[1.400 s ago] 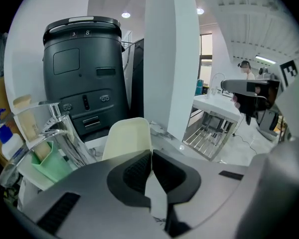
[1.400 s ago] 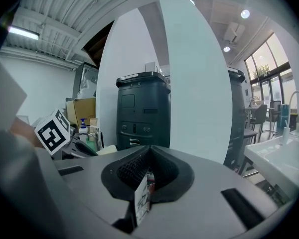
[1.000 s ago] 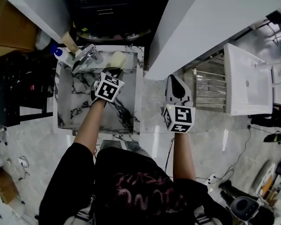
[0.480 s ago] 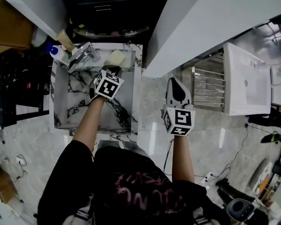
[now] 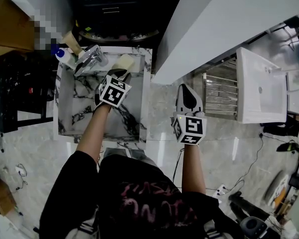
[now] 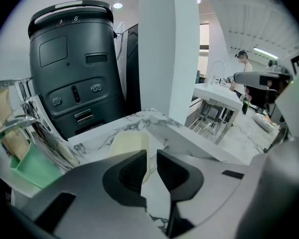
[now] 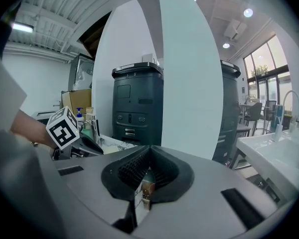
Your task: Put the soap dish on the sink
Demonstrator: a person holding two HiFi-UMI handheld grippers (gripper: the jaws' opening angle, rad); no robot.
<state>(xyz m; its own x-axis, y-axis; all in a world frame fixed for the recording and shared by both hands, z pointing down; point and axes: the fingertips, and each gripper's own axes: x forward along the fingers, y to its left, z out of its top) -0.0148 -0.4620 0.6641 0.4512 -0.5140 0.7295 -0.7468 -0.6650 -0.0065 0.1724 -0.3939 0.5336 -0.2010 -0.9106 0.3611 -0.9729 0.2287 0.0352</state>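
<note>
The cream soap dish lies on the back rim of the marble sink, right of the chrome faucet. My left gripper hovers over the basin just short of the dish, open by a narrow gap with nothing between its jaws. In the left gripper view the soap dish rests on the marble just past the left gripper. My right gripper hangs over the floor to the right of the sink, shut and empty. Its jaws meet at the tips.
A blue-capped bottle and a brown item stand at the sink's back left corner. A white wall panel rises right of the sink. Further right are a steel rack and a white washbasin. A dark bin stands behind the sink.
Almost nothing has changed: the left gripper stays just short of the soap dish, and the right gripper holds still over the floor.
</note>
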